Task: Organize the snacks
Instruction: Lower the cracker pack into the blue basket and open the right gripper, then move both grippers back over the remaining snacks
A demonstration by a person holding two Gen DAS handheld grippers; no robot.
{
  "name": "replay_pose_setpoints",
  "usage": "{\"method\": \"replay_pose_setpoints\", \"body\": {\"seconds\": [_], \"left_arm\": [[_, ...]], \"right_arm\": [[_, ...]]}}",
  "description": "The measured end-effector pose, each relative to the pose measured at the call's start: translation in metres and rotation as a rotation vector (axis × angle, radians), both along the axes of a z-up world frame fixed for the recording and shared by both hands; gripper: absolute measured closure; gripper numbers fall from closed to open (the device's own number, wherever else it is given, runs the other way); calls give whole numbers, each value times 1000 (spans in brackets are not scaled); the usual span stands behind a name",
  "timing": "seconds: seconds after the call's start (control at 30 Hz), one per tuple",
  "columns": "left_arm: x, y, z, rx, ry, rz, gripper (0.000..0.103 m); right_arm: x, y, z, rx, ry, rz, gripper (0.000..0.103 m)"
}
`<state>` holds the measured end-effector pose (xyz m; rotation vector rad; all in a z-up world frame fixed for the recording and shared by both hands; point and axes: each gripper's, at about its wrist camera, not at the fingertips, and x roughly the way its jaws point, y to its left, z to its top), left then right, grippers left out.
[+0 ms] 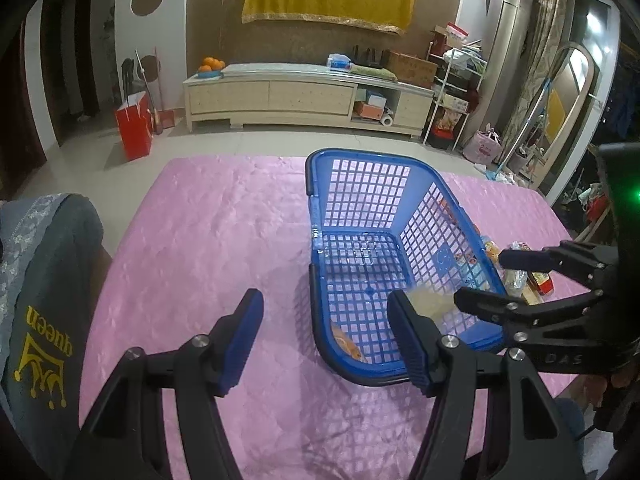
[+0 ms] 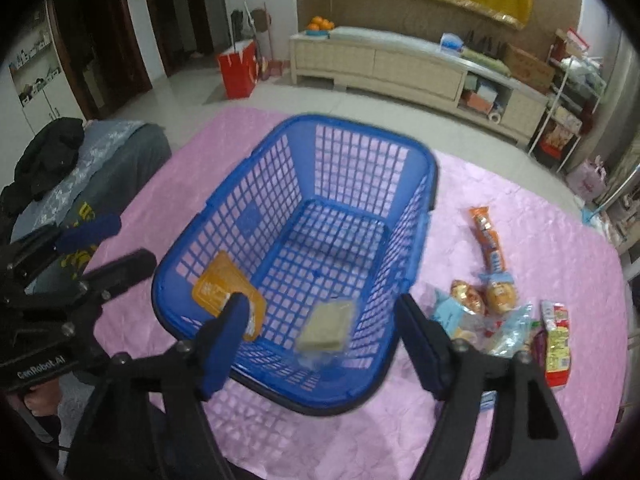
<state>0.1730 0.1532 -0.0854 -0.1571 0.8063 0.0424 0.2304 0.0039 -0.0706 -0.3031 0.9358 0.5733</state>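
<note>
A blue plastic basket (image 2: 420, 160) stands on the pink tablecloth (image 2: 520, 220); it also shows in the left wrist view (image 1: 316, 160). In it lie an orange packet (image 2: 216, 290) and a pale wrapped snack (image 2: 328, 326), blurred, just below my right gripper (image 2: 320, 324), which is open over the basket's near end. More snacks lie right of the basket: an orange-and-blue bar (image 2: 488, 236), round golden buns (image 2: 498, 294), a clear-wrapped pack (image 2: 492, 332) and a red-yellow packet (image 2: 556, 344). My left gripper (image 1: 324, 320) is open and empty, left of the basket's near corner.
A chair back draped with grey cloth (image 1: 44, 280) stands at the table's left edge. A low cabinet (image 1: 280, 96) and a red bag (image 1: 134, 126) stand on the floor beyond the table. Racks and clutter (image 1: 452, 92) fill the right side.
</note>
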Motion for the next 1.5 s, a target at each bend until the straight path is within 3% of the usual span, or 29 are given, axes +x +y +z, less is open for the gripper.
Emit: {"method": "replay_pose_setpoints", "body": {"seconds": [0.13,0.27,0.37,0.47,0.6,0.87,1.17,1.27,1.5], "left_arm": [[-7,-11,5,0,-5,-18,41],[-16,-27,16,8,-21,-40,41],[-22,-40,21,17,-29,-52,41],[-28,-60,27,36,-40,-73,30],[-34,-87,35,55,-76,-108,23],[-21,-149,34,66,-60,-209,22],[6,-216,18,113,-20,-304,22],[18,-231,7,123,7,-321,22],[56,-256,-21,126,81,-335,22]], "right_arm": [[-21,-8,11,-40,-93,42,21],[-32,-32,22,11,-147,18,21],[-38,-54,27,17,-139,-20,21],[-43,-73,29,-1,-135,-44,20],[-48,-107,33,19,-103,-89,16],[-57,-166,39,-26,-182,-165,13],[-41,-228,17,10,-145,-262,9],[-33,-246,8,45,-127,-289,2],[-7,-270,-22,44,-73,-304,1]]}}
